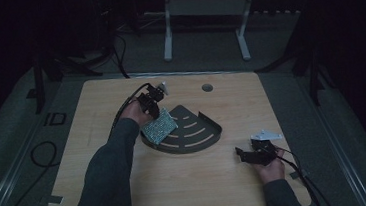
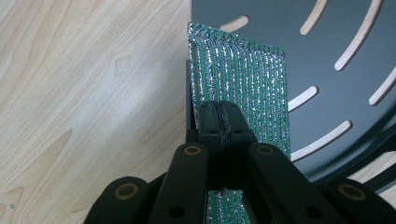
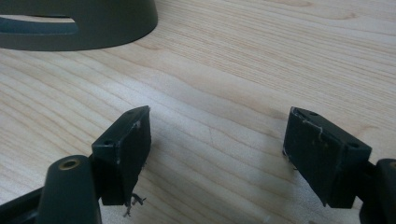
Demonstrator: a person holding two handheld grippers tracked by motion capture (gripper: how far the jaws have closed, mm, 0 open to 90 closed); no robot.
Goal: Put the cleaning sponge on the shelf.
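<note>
One green sponge (image 2: 243,79) sits pinched between the jaws of our left gripper (image 2: 224,122), tilted over the left edge of the dark slotted tray (image 1: 201,136). Our right gripper (image 3: 217,154) rests well apart on the table (image 1: 129,198), jaws spread wide around nothing.

Right claw (image 3: 217,154): jaws spread wide, nothing between them, low over the pale wood tabletop (image 3: 243,65). Dark curved rack wall (image 3: 93,23) at top left, well apart.
</note>
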